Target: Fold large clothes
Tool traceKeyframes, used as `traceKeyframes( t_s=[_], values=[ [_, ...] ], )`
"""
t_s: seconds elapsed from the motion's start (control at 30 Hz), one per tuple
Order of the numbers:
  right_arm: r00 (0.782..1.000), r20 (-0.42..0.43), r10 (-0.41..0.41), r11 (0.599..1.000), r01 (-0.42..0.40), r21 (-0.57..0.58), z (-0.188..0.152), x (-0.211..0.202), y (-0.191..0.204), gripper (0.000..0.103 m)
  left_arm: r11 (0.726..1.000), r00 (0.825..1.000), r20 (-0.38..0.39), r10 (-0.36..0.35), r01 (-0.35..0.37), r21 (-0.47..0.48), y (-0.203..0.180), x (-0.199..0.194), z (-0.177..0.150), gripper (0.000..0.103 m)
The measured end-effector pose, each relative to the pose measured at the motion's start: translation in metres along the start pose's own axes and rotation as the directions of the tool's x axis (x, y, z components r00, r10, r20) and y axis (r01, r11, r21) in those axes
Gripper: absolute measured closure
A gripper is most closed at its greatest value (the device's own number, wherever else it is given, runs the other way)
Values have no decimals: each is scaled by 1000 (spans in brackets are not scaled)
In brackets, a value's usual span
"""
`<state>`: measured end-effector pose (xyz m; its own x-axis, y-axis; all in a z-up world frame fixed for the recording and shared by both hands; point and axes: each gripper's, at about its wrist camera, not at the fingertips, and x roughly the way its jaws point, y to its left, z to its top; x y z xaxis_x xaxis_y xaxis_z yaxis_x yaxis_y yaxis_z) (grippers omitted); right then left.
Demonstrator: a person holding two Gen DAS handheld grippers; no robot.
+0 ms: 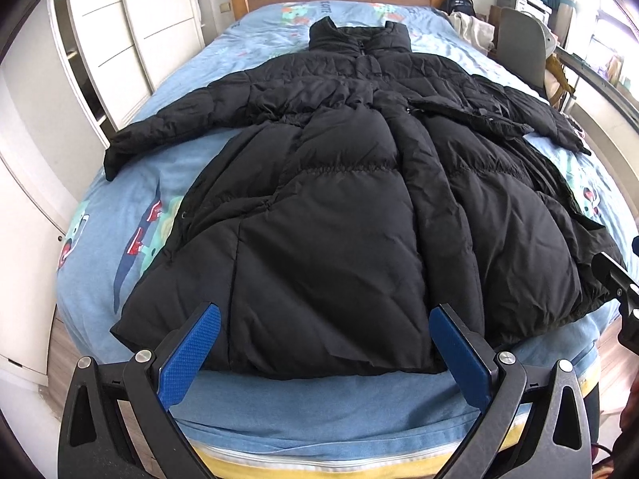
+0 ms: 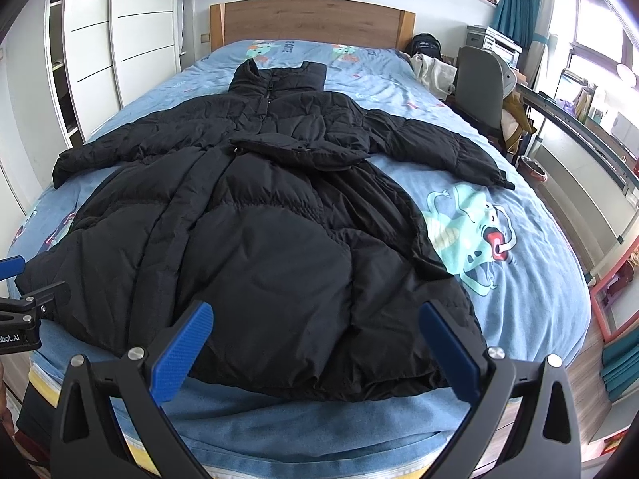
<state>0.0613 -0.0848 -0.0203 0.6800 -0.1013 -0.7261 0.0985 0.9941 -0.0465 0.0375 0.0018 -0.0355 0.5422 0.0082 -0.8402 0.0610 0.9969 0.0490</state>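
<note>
A long black puffer coat (image 1: 339, 199) lies front up and spread flat on a bed (image 1: 120, 207), collar toward the headboard, both sleeves stretched out sideways. It also shows in the right wrist view (image 2: 259, 247). My left gripper (image 1: 325, 313) is open and empty, hovering over the coat's hem at the foot of the bed. My right gripper (image 2: 315, 313) is open and empty, over the hem to the right. Each gripper's edge shows in the other's view: the right one (image 1: 615, 279), the left one (image 2: 24, 291).
The bed has a blue cartoon-print sheet (image 2: 519, 271) and a wooden headboard (image 2: 315, 20). White wardrobes (image 2: 112, 40) stand to the left. A grey chair (image 2: 483, 80), a desk and shelves (image 2: 591, 151) stand to the right. A light cloth and a dark bag (image 2: 427, 56) lie by the pillow corner.
</note>
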Motion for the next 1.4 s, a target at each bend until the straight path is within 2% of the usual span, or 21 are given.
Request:
traceKeyframes(
  t_s=[0.23, 0.47, 0.63, 0.77, 0.83, 0.93, 1.03, 1.23, 1.33, 1.4],
  values=[
    [1000, -1, 17, 1000, -17, -13, 16, 9, 6, 0, 999, 998, -25, 54, -54, -2, 5, 9, 10, 0],
    [999, -2, 39, 999, -39, 5, 36, 26, -7, 0, 987, 986, -37, 162, -162, -4, 19, 18, 22, 0],
    [999, 31, 15, 997, -17, 70, 75, 42, -48, 0, 962, 963, -22, 268, -268, -49, 41, 20, 46, 0],
    [995, 92, -48, 985, 31, 169, 123, 54, -106, 0, 945, 950, -37, 309, -311, -103, 60, 25, 66, 0],
    [991, 120, -57, 970, 26, 240, 143, 62, -141, 0, 936, 946, -47, 321, -324, -140, 71, 26, 79, 0],
    [991, 125, -50, 922, -3, 388, 165, 92, -206, 0, 928, 948, -52, 315, -319, -192, 81, 25, 94, 0],
    [996, 83, -23, 869, -22, 495, 169, 133, -254, 0, 922, 952, -58, 301, -306, -238, 89, 27, 106, 0],
    [996, 45, 73, 701, -83, 708, 148, 218, -326, 0, 901, 947, -91, 309, -322, -291, 96, 38, 123, 1],
    [993, 49, 105, 627, -104, 772, 137, 247, -345, 0, 889, 943, -114, 313, -333, -314, 100, 45, 128, 1],
    [989, 56, 134, 562, -122, 818, 131, 267, -356, 0, 886, 945, -138, 297, -327, -328, 102, 51, 129, 1]
  ],
)
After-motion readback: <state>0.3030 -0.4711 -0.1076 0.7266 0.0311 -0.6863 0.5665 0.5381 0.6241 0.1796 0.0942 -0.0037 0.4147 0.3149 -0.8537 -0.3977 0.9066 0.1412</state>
